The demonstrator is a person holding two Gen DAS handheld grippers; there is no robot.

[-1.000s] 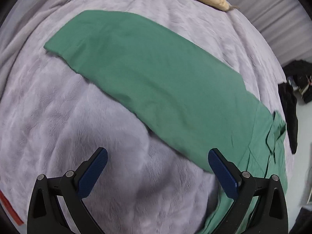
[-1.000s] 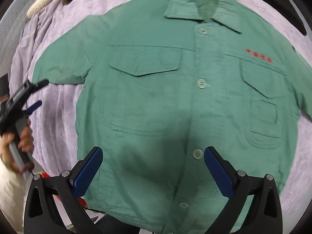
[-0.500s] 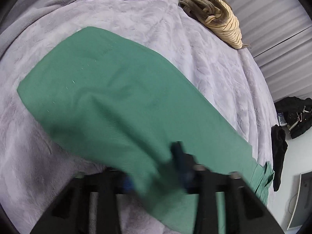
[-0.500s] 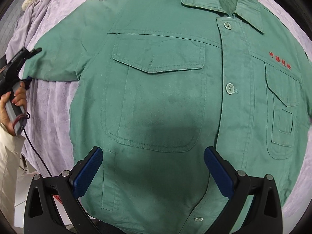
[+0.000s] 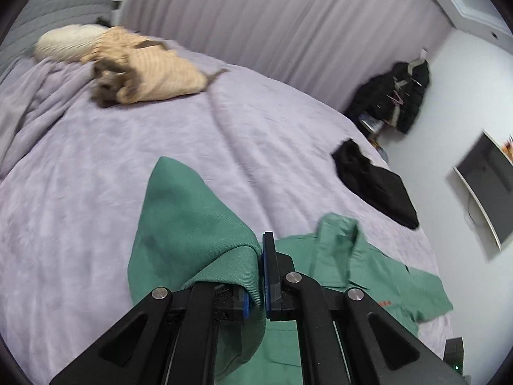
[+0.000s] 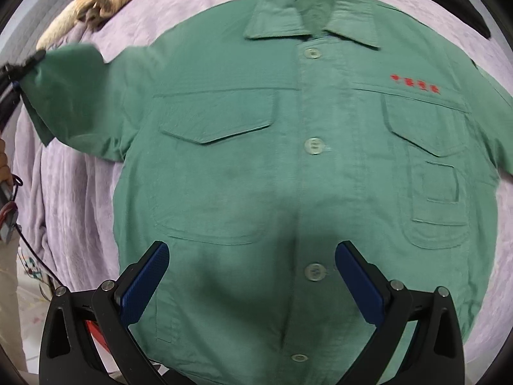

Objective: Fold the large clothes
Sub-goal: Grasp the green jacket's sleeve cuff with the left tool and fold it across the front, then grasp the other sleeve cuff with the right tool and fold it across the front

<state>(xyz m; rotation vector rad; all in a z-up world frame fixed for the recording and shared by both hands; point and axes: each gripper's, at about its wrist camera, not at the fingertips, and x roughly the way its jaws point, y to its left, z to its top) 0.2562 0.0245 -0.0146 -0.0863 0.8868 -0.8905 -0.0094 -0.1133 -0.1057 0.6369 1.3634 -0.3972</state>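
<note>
Left gripper (image 5: 256, 276): blue-padded fingers (image 5: 267, 272) pressed together on a bunched fold of green cloth, lifted off the bed
Green shirt (image 5: 349, 266): sleeve (image 5: 179, 224) rising in a peak toward the fingers; collar and body spread flat to the right, red lettering partly visible
Bed (image 5: 96, 160): lilac plush blanket, rumpled
Tan striped garment (image 5: 150, 67): heaped near the far end of the bed
Black garment (image 5: 375, 186): lying at the bed's right edge
Background: pale curtains (image 5: 272, 16), dark clothes (image 5: 394, 96) piled in the corner, wall screen (image 5: 487, 189) at right
</note>
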